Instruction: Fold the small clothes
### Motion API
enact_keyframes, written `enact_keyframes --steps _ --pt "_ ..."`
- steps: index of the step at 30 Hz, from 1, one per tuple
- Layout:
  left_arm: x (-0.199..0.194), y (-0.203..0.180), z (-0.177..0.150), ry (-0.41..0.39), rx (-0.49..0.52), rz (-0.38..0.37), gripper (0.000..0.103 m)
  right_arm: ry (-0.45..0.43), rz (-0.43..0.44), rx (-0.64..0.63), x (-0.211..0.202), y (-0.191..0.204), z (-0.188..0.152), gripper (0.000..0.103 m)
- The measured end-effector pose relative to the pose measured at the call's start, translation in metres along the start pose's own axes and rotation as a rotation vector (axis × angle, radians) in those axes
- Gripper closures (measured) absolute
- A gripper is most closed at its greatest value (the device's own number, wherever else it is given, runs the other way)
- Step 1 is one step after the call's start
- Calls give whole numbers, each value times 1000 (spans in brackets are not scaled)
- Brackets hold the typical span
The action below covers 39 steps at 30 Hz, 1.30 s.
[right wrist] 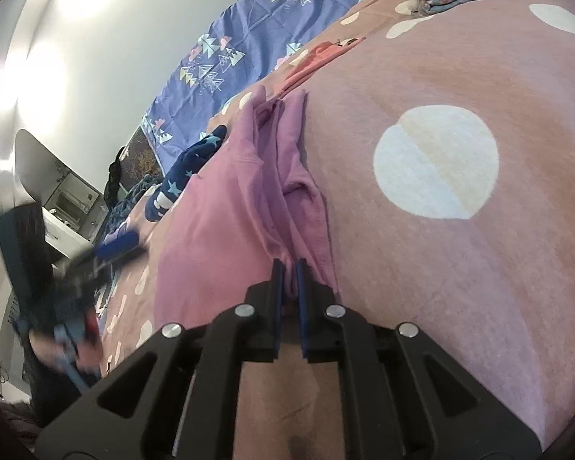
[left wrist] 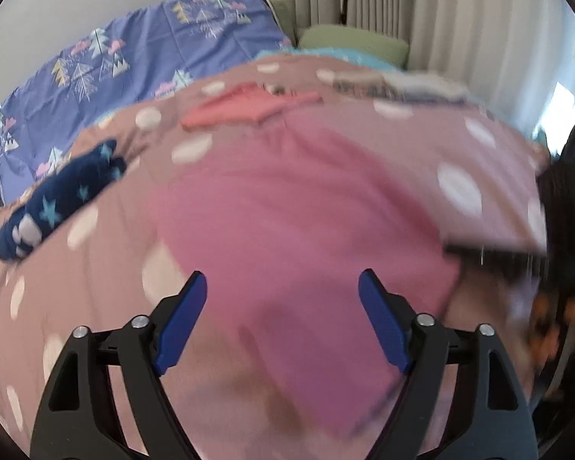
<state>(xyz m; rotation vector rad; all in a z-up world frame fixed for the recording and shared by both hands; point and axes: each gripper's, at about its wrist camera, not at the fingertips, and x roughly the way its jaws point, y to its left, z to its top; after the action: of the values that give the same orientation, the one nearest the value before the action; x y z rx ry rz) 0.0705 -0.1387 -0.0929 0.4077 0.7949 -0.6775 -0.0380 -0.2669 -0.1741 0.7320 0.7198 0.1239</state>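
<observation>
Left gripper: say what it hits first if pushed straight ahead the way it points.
Probably the pink garment: the open left gripper points at its cloth lying on the polka-dot blanket. Motion blur hides the remaining gap.

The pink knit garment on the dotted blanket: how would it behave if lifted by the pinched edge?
The pink knit garment is probably floppy: it bunches where the right tongs pinch it. Likely light, lying thin on the dotted blanket. It would probably drape and unfold.
</observation>
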Motion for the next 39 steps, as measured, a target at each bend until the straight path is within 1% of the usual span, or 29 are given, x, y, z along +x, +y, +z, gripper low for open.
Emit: enact_keyframes --steps 3,5,6,8,11,13,14,15,17,19,20,22,23,24,25,26,27,29,30,31,32,33,35,37,39 --pt "-1 -9 -34 39 35 28 20 -4 -22 -12 -5 2 -2 96" --pt "-4 -10 -51 48 28 26 20 -10 -27 -18 -9 3 -2 92" --pt "-5 -9 -55 49 20 23 20 -13 -26 -17 -12 3 -3 91" --pt "-7 -8 -63 51 -4 10 20 -13 -27 -18 -15 5 -3 85" --pt "-5 -7 -66 56 -28 -3 20 -9 -36 -36 -12 9 1 78" --pt "-2 -9 -67 60 -28 1 20 -7 -45 -58 -10 13 2 78" --pt "1 -11 -67 63 -28 5 20 -5 -52 -77 -6 17 4 90" --pt "3 -12 -66 65 -29 5 20 -5 -63 -97 -5 20 4 99" --pt "5 -12 -66 68 -32 3 20 -27 -129 -147 -7 25 5 99" --pt "3 -11 -65 65 -33 -4 20 -18 -161 -157 -5 24 5 99" --pt "0 -10 -64 58 -35 -9 20 7 -163 -144 -2 20 6 98" --pt "-8 0 -60 29 -68 -51 22 70 -172 -138 8 15 5 98" --pt "-13 10 -57 7 -116 -97 36 114 -192 -163 13 16 6 98" --pt "-17 20 -53 -4 -162 -127 54 118 -208 -187 13 20 8 97" --pt "-18 29 -50 -5 -208 -143 62 121 -214 -193 12 23 9 93" --pt "-17 41 -45 -6 -264 -148 80 111 -216 -200 9 29 14 89" --pt "-14 52 -40 -10 -306 -142 93 82 -208 -212 4 35 19 88" --pt "-7 67 -34 -21 -364 -117 95 18 -183 -246 -3 50 37 87" --pt "-2 72 -32 -25 -383 -107 96 -1 -171 -261 -4 56 45 86" --pt "3 75 -28 -25 -390 -94 96 -21 -166 -287 -1 65 58 81" --pt "9 75 -24 -23 -381 -67 96 -29 -166 -309 3 70 66 76" --pt "14 73 -22 -20 -368 -46 96 -34 -171 -341 11 77 75 75" --pt "26 67 -18 1 -344 -41 96 -17 -202 -390 33 83 92 72" --pt "35 61 -19 14 -314 -5 95 22 -214 -404 57 83 104 72" --pt "40 61 -20 15 -299 13 93 54 -216 -404 78 81 110 72"
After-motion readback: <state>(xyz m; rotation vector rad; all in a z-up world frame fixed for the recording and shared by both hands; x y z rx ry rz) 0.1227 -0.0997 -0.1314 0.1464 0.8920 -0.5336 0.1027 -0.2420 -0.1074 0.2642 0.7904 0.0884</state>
